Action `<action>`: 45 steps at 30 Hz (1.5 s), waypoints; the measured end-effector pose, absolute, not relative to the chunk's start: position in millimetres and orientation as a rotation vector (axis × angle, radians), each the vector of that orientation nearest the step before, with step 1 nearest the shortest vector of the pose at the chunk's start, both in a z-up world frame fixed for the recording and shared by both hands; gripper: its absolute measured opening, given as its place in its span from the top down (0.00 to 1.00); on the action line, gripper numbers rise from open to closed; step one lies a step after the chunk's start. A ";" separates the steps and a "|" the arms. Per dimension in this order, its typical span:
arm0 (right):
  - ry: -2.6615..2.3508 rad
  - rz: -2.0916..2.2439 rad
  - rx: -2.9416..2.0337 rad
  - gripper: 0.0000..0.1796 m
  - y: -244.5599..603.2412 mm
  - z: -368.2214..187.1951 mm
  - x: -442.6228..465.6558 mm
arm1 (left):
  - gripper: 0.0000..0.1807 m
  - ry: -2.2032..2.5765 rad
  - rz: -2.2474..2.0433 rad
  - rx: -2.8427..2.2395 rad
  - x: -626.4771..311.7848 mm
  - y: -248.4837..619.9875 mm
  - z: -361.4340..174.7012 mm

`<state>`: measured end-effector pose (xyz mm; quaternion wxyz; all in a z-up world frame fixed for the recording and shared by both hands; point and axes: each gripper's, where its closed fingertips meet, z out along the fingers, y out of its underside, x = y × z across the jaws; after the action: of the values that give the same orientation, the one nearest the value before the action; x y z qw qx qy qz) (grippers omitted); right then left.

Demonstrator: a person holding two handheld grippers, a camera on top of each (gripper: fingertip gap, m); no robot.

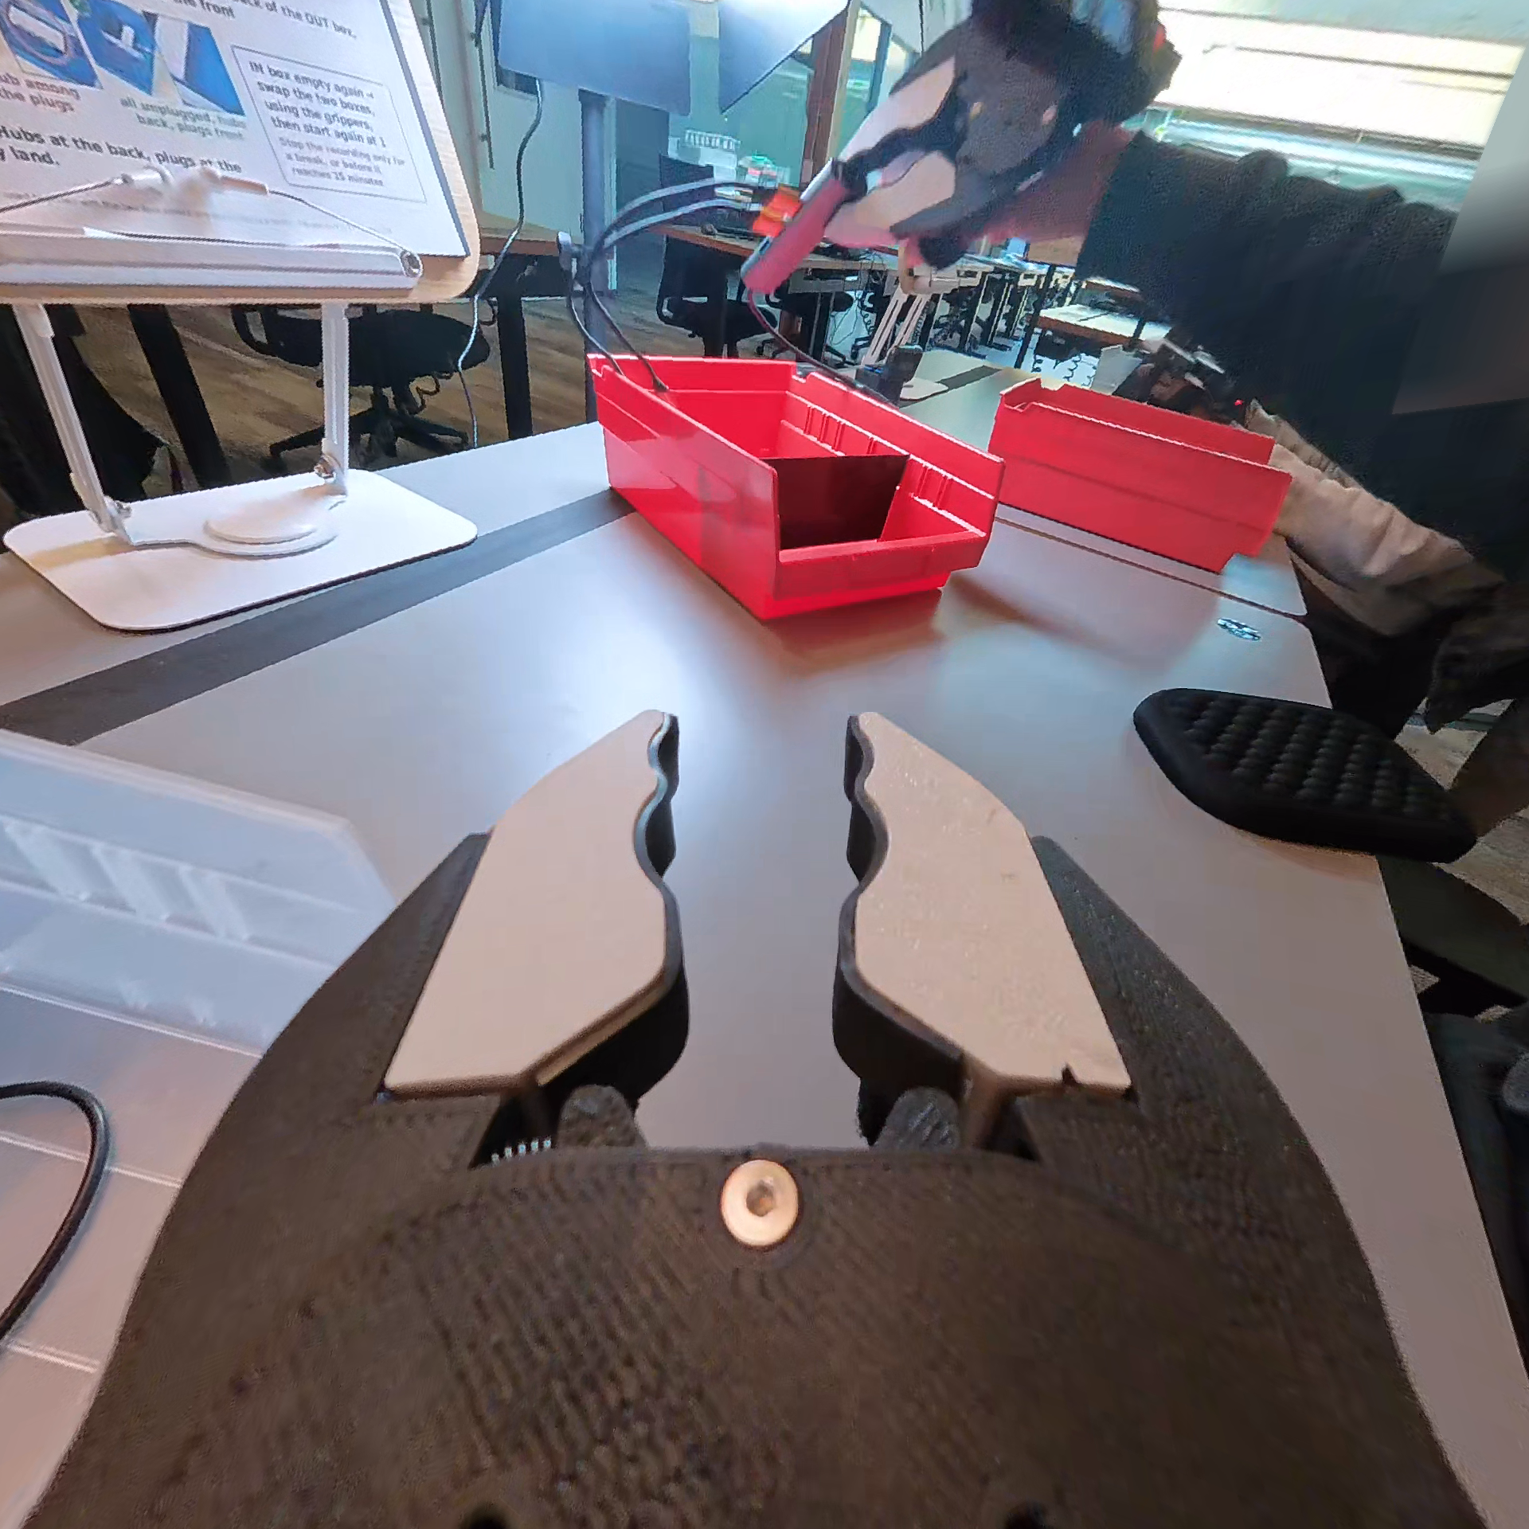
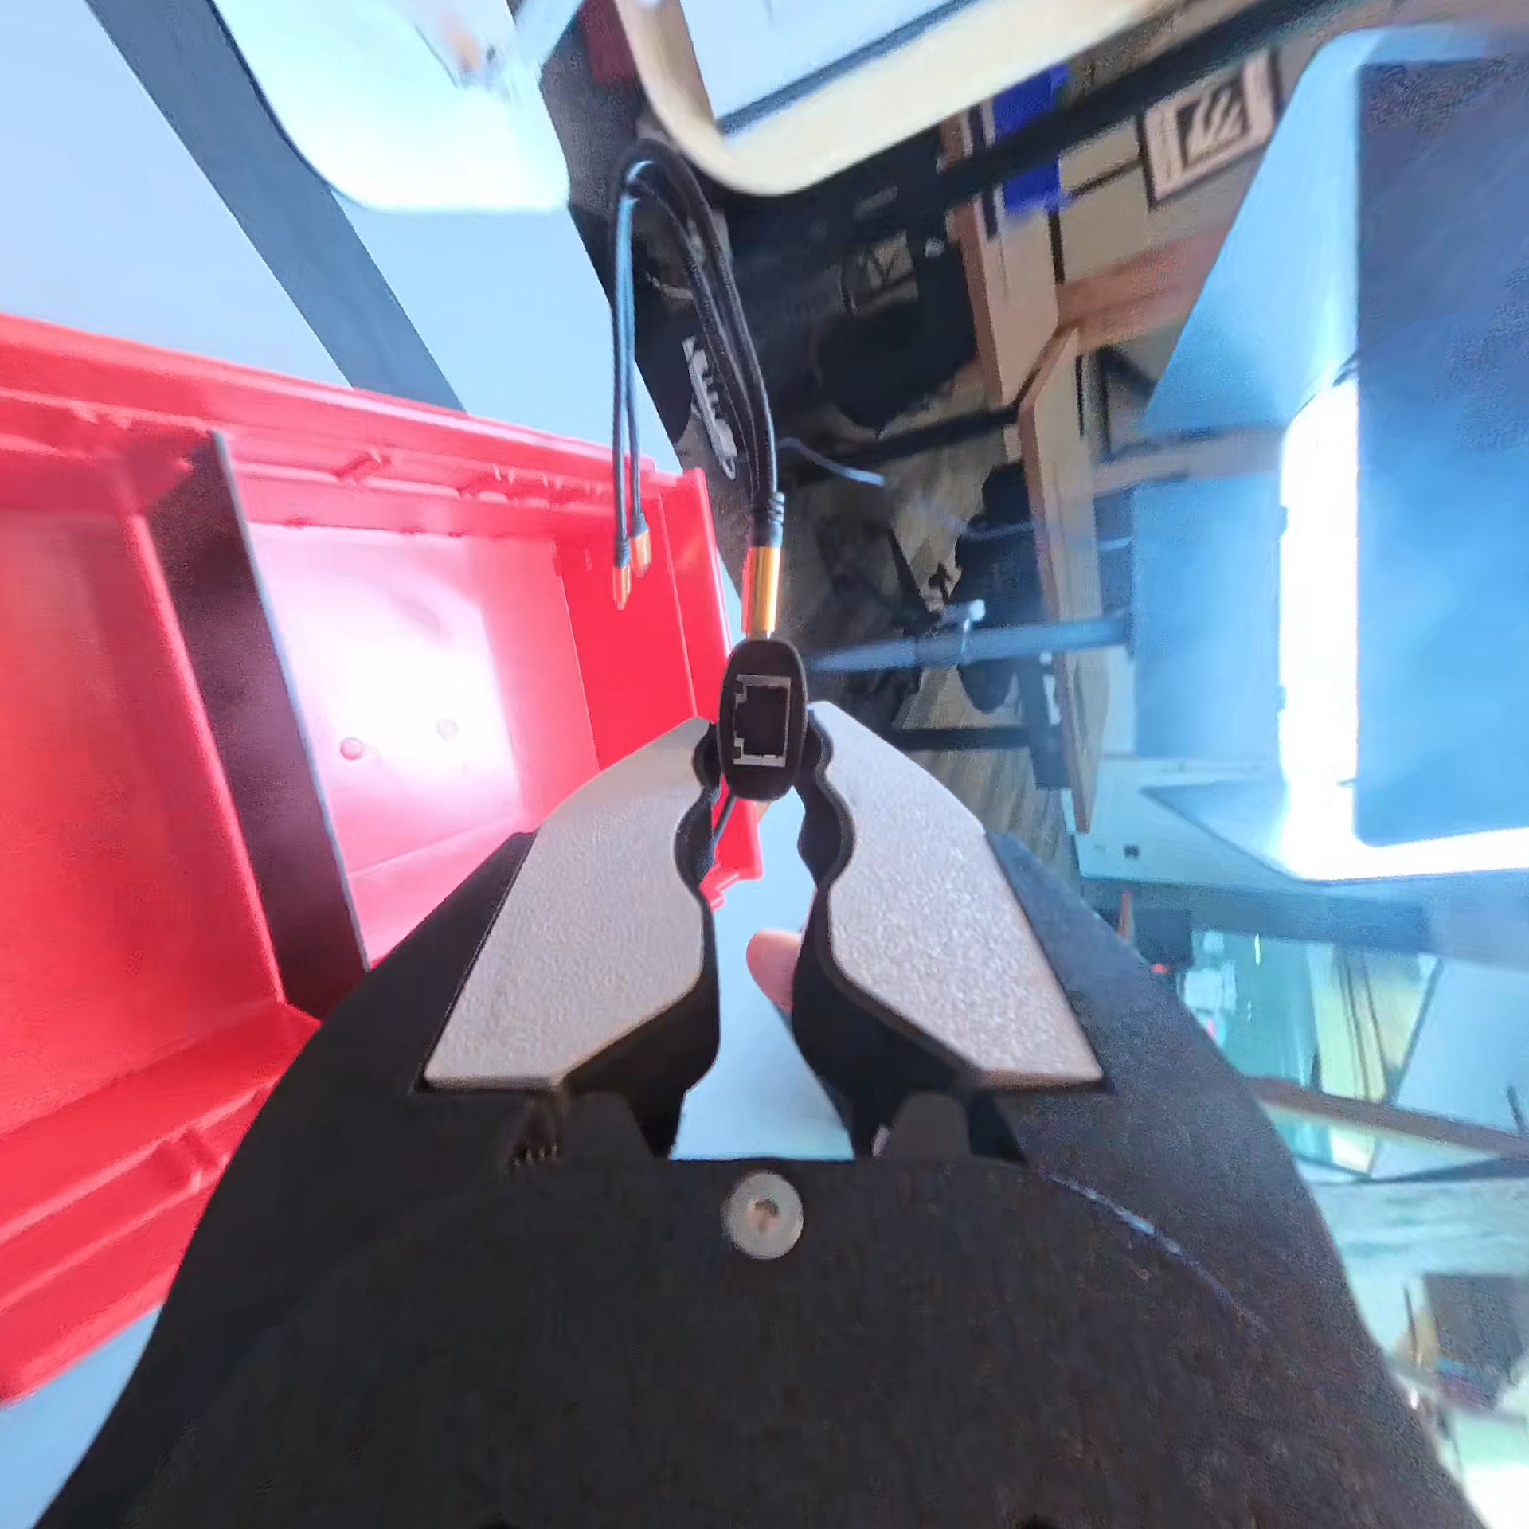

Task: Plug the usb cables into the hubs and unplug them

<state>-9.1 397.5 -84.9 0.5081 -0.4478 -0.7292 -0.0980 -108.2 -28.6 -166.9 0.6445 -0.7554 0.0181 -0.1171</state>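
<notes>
Hub point(image 2: 762, 726) up in the air, pinched at the very tips of the right gripper point(image 2: 761, 749), its dark end with a square socket facing the camera; the tongs are drawn narrow around it, clamped on both sides. From its far end a gold-collared plug point(image 2: 759, 594) sticks out and black cables point(image 2: 629, 347) loop away, two more gold-tipped plugs point(image 2: 629, 563) dangling free over the red bin point(image 2: 207, 745) on the left; a fingertip point(image 2: 774, 964) peeks between the tongs lower down.

Over on the left wrist view, the left gripper point(image 1: 761, 745) hovers low above the grey table point(image 1: 496, 703), tongs spread wide, holding nothing; ahead sits the red bin point(image 1: 860, 571) with a dark divider point(image 1: 831, 496) inside, the cables point(image 1: 604, 331) trailing down into its back corner from the right gripper point(image 1: 827, 215) raised above it, blurred in this view; a second red bin point(image 1: 1142, 488) stands just beyond to the right; a white stand point(image 1: 240, 538) holding an instruction sheet point(image 1: 207, 124) is at the left, a clear plastic box point(image 1: 124, 893) close by the left tong, and a black chair armrest point(image 1: 1291, 778) off the table's right edge.
</notes>
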 end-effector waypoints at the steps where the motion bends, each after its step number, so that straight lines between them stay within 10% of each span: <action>1: -1.745 -0.246 -1.115 0.91 407.4 -97.6 -9.8 | 0.79 0.037 -0.268 -1.725 -109.3 -29.0 -169.0; 16: -1.874 0.103 -1.622 0.87 409.0 -231.0 -33.5 | 0.79 0.028 -0.264 -1.808 -114.4 -23.8 -194.6; 28: -1.570 0.907 -1.451 0.64 261.0 -136.6 -8.7 | 0.77 -0.093 -0.182 -1.796 -147.5 -32.4 -184.0; 31: -1.498 1.116 -1.389 0.67 196.4 -144.1 10.1 | 0.77 -0.140 -0.053 -1.776 -177.1 -45.5 -160.7; 34: -1.455 1.227 -1.337 1.00 148.2 -165.1 24.0 | 0.77 -0.206 0.089 -1.831 -224.3 -65.1 -136.7; 45: -1.510 1.308 -1.286 0.99 109.5 -212.3 24.2 | 0.65 0.132 0.736 -2.788 -401.9 -132.1 -203.4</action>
<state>24.2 109.5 -212.3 0.3733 -0.5022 -0.5896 0.5107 -401.9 -132.1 -203.4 0.1272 -0.9580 0.0453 0.2529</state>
